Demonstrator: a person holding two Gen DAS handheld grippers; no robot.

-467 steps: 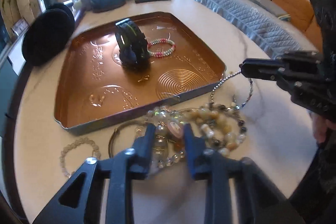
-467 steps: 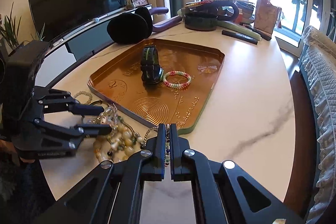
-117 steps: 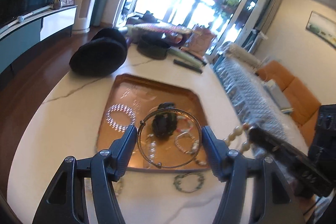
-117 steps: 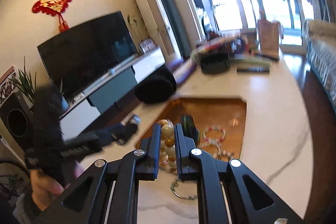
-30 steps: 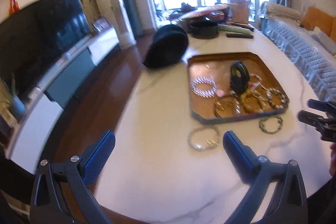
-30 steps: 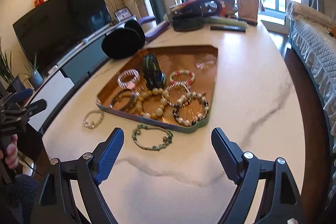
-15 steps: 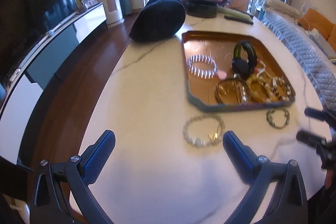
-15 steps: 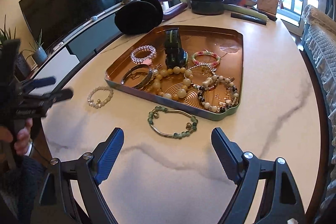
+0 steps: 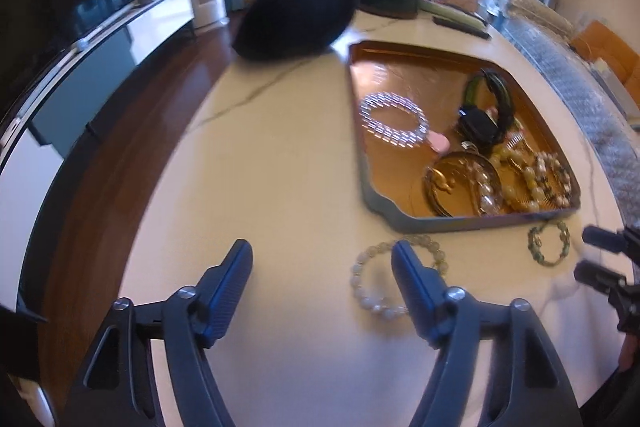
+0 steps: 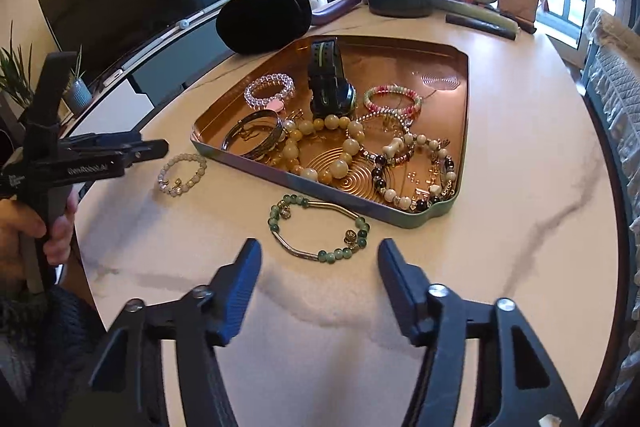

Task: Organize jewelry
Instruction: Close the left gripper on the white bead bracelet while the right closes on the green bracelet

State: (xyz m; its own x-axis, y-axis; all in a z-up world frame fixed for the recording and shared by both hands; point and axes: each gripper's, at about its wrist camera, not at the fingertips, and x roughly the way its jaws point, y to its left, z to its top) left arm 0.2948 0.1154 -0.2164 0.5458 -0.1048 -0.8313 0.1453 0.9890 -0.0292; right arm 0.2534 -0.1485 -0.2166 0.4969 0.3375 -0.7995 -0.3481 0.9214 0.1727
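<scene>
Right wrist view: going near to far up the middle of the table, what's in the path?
Right gripper → green-bead bracelet with silver tubes → copper-coloured metal tray → large cream-bead bracelet → black-and-green watch.

The tray [image 10: 460,131] is glossy copper-toned metal with embossed rings, on a smooth, polished white marble-look table [image 10: 520,227]. A shiny metal bangle [image 10: 253,133] lies in it; behind, the black earmuffs [image 10: 264,21] look soft and furry.
</scene>
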